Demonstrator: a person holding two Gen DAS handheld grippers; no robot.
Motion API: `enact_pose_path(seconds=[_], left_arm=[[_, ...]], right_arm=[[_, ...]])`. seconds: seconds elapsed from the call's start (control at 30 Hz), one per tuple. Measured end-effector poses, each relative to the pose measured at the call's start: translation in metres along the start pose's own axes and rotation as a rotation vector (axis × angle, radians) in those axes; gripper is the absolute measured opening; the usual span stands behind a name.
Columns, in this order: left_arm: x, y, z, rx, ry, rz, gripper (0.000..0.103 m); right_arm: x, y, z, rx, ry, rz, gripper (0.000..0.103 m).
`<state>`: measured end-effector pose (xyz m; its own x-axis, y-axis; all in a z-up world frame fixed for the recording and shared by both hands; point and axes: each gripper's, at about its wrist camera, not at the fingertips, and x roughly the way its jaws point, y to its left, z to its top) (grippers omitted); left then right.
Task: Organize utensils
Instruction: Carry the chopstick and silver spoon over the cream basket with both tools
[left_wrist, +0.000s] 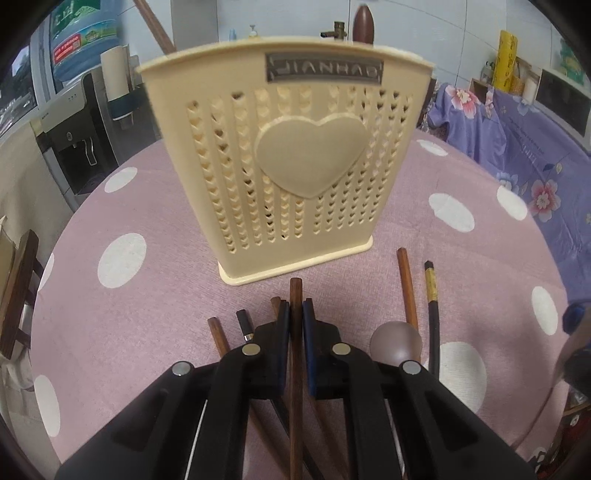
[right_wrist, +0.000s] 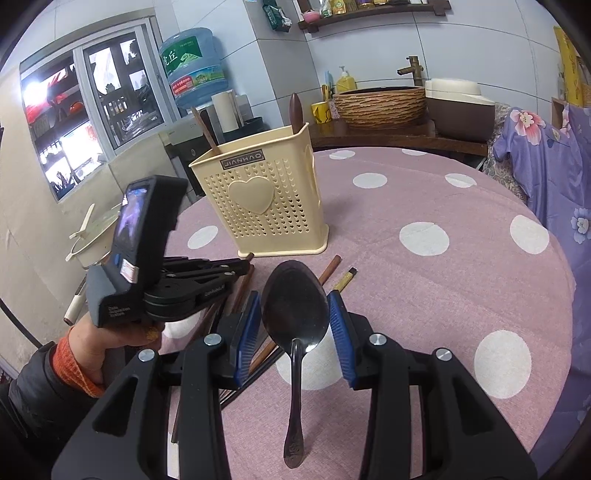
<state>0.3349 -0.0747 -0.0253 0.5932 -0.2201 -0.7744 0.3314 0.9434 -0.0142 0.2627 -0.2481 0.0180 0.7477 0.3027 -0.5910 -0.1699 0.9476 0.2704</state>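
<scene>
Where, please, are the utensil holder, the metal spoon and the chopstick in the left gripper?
utensil holder (right_wrist: 271, 236): right wrist view, on its perforated front wall.
metal spoon (right_wrist: 294, 299): right wrist view, on the bowl.
chopstick (left_wrist: 296, 295): left wrist view, on the tip ahead of the left gripper (left_wrist: 295, 314).

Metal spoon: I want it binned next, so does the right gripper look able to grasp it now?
Probably yes: the metal spoon lies between the open right gripper's blue pads, with nothing covering its bowl.
</scene>
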Motion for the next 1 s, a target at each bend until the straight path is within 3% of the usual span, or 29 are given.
enact_pose_path(seconds=[0.37, 0.57, 1.0], left_arm=[[-0.083, 0.032, 0.005, -0.127, -0.203, -0.090, 0.008], [-0.131, 0.044, -0.004, -0.158, -0.325, -0.082, 0.008], [-0.168, 0.059, -0.016, -0.184, -0.411, -0.089, 0.008]], right_arm=[[-0.002, 0.001, 0.003, 0.020, -0.014, 0.003, 0.038], [-0.006, 0.003, 0.005, 0.032, -0.028, 0.017, 0.038], [-0.015, 0.017, 0.009, 0.004, -0.046, 0.022, 0.038]])
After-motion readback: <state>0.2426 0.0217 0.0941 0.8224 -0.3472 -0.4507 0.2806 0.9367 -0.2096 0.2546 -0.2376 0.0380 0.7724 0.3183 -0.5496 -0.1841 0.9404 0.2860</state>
